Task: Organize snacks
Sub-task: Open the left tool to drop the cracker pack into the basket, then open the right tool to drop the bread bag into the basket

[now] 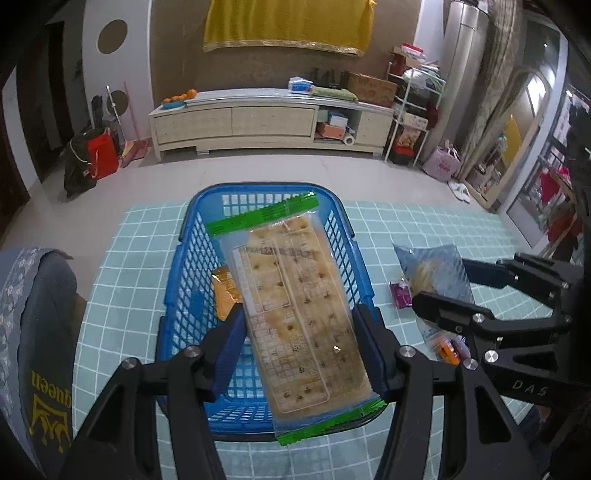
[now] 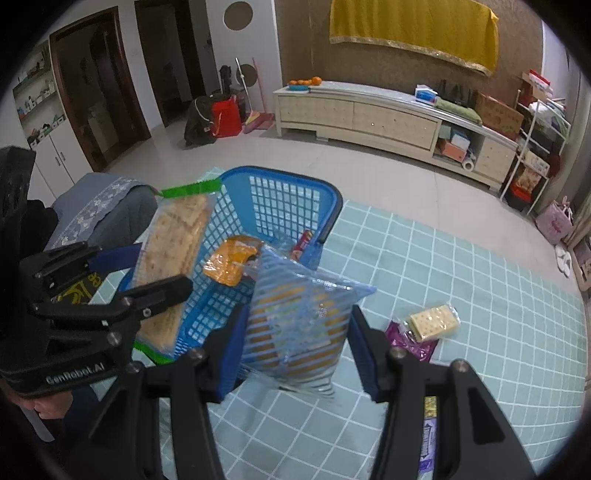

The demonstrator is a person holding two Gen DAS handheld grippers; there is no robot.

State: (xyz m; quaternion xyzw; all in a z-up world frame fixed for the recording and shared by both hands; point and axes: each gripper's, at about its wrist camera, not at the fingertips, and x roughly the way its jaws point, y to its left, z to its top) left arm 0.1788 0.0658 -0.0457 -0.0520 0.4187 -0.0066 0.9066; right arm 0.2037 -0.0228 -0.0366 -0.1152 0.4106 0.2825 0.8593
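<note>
Left gripper [image 1: 299, 343]: fingers [image 1: 229, 347] clamping a long cracker pack [image 1: 295, 306] by its two long edges, clear wrapper with green crimped ends, hanging tilted over the basket [image 1: 332, 229]. Right gripper [image 2: 295, 343]: fingers [image 2: 360, 354] clamping a blue-striped bag [image 2: 299, 317] by its sides, holding it above the worktop [image 2: 461, 266] just beside the basket's near right corner. Basket: blue plastic lattice, sitting on the worktop's pale blue grid-patterned cover, already containing an orange packet [image 2: 231, 264] near the left wall and a small red packet [image 2: 303, 242] toward the far right corner. Lying loose on the worktop to the right of the basket: a short cracker pack [image 2: 436, 321] in clear wrap, overlapping a purple wrapper [image 2: 406, 341]; a purple bar [image 2: 428, 439], partly hidden behind the right gripper's frame. Appearing in the left wrist view under the right gripper: an orange item [image 1: 447, 349], blurred, kind not telling. Standing at the worktop's left edge: a chair back draped in grey cloth [image 1: 44, 314] with yellow lettering. Sitting beyond the worktop: tiled floor, a long cream cabinet [image 1: 266, 122] against the far wall, bearing oranges [image 1: 181, 96] on a blue dish at its left end and boxes at its right; a yellow cloth [image 1: 288, 26] hanging on the wall above.
</note>
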